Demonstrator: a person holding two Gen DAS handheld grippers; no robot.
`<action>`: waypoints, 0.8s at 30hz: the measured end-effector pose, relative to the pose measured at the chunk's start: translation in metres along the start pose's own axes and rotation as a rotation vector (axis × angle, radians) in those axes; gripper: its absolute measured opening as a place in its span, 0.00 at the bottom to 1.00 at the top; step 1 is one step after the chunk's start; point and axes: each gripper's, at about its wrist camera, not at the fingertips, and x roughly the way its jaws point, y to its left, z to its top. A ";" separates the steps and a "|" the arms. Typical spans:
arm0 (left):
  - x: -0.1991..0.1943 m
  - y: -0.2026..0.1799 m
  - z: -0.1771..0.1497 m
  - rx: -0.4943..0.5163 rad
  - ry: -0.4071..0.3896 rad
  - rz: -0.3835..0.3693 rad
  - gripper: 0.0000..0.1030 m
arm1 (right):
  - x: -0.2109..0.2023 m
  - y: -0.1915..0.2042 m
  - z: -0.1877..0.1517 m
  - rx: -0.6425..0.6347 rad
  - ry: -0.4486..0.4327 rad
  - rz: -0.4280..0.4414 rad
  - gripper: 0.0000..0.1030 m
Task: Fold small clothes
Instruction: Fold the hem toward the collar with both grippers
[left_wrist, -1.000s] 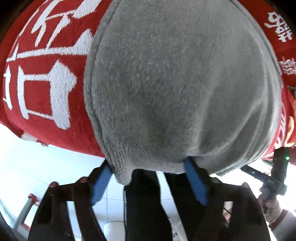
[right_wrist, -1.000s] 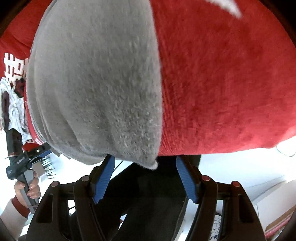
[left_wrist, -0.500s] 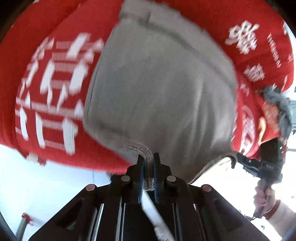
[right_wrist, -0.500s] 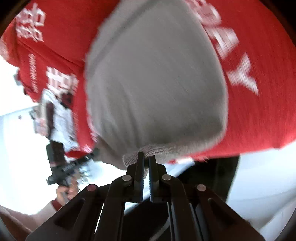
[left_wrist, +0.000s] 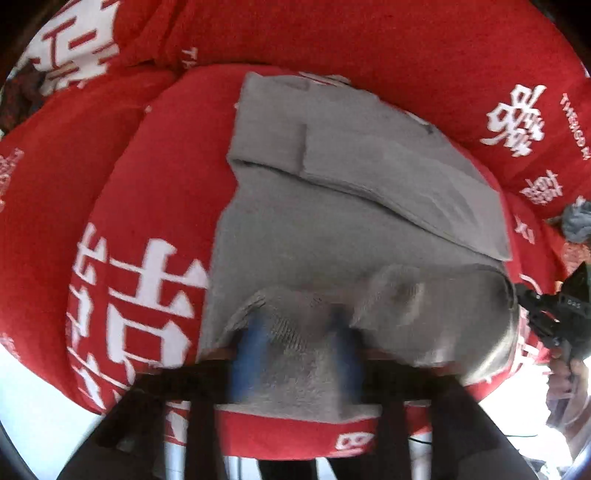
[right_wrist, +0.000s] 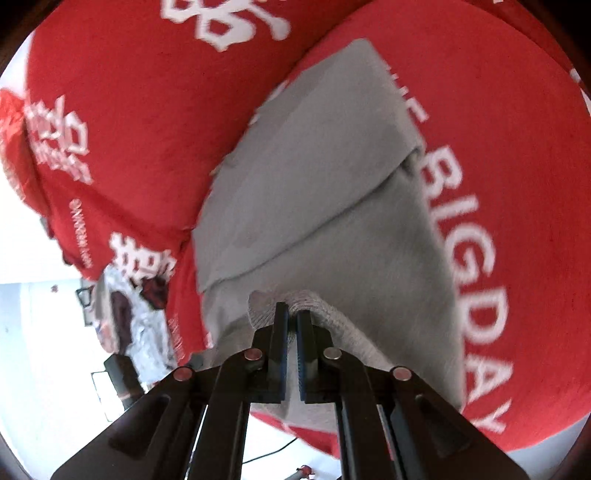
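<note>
So the whole scene sits on a red fleece blanket with big white printed characters spread over the worktop, bunched into soft humps. In the left wrist view, over at 9 o'clock, the white glyphs run down the blanket's slope, and a pale floor or wall shows past its edge at 8 o'clock. In the right wrist view a crumpled white and dark-red patterned cloth lies at 8 o'clock near the blanket's edge, with bright white room behind it; too washed out to say more.

Middle of both views: the grey knitted garment lies flat on the blanket, stretching from about 12 o'clock down to each claw at 6 o'clock. The left claw looks a bit open, its blue pads standing on either side of the garment's ribbed near hem, which bulges up between them. It's motion-blurred, so I can't tell if the pads are actually pinching the knit. The right claw is almost fully closed, its two fingers pressed onto a raised fold of the same ribbed hem.

The garment itself is plain mid-grey, with a finer flap folded over its far half and a diagonal crease where the layers meet. The near hem is a coarser rib.

Far right in the left view, at 3 o'clock, sits a small grey-blue wad of fabric on the blanket.
</note>
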 end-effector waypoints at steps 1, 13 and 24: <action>-0.002 -0.003 0.000 0.013 -0.025 0.041 0.77 | 0.004 -0.002 0.004 0.002 0.011 -0.025 0.04; 0.041 -0.043 0.023 0.251 0.079 0.075 0.77 | -0.008 0.012 0.005 -0.181 0.043 -0.260 0.57; 0.072 -0.048 0.035 0.251 0.189 0.112 0.77 | 0.033 0.039 0.019 -0.476 0.125 -0.372 0.57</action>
